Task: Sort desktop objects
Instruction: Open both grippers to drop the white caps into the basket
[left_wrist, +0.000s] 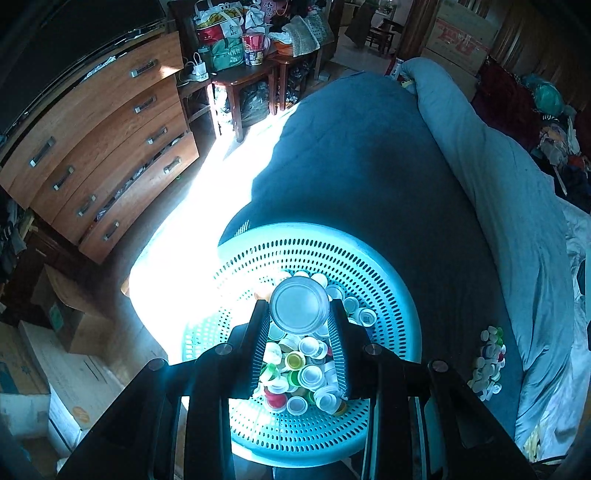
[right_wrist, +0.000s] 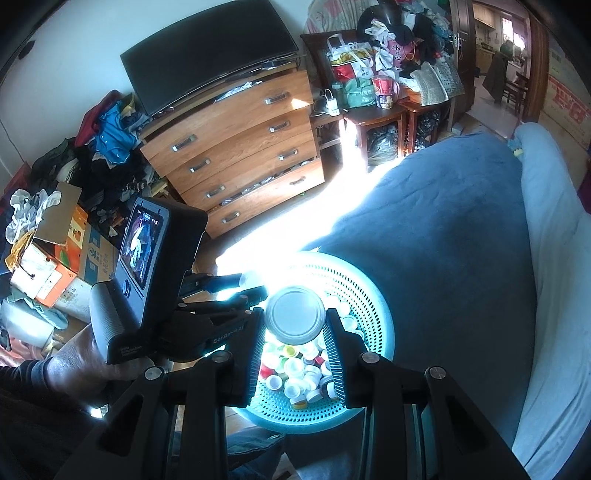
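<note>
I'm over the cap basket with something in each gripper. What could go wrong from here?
1. The left gripper pinches its round silvery lid only at the jaws' tips. The right gripper holds its matching silvery lid the same way. Either could slip into the mixed plastic bottle caps.
2. The teal perforated plastic basket sits on soft blue bedding near its edge, so a push might tip it.

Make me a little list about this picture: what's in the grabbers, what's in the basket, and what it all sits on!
left gripper: shut on a round silver lid
right gripper: shut on another round silver lid
basket: teal, full of holes, round
in the basket: pile of bottle caps, mostly white, some green, red, yellow
outside the basket: small heap of caps on the bed
under it all: blue blanket
</note>
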